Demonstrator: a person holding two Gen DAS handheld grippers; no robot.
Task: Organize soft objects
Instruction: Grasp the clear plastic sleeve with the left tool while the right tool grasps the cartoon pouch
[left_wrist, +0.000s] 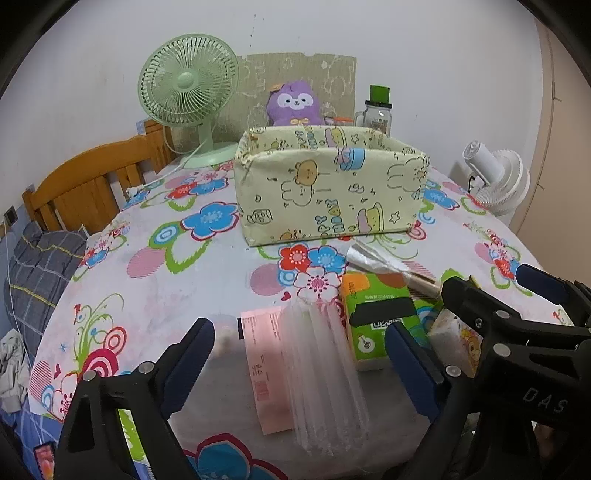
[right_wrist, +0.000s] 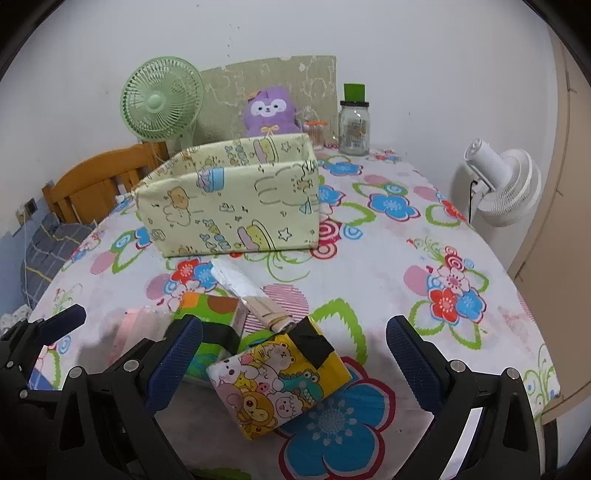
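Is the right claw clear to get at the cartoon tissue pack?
Probably yes: the right claw is open with the cartoon tissue pack lying between its fingers, nothing on top; the green tissue pack sits close beside.

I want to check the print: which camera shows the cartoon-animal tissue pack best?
The right wrist view: the cartoon-animal tissue pack lies whole and unblocked. In the left wrist view, the right gripper hides most of it.

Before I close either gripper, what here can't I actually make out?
- Fabric bin interior: both views, its front wall hides it.
- Purple plush lower body: both views, behind the bin.
- Clear packet contents: left wrist, too see-through to tell.
- Green tissue pack: right wrist, partly behind the right gripper's finger.
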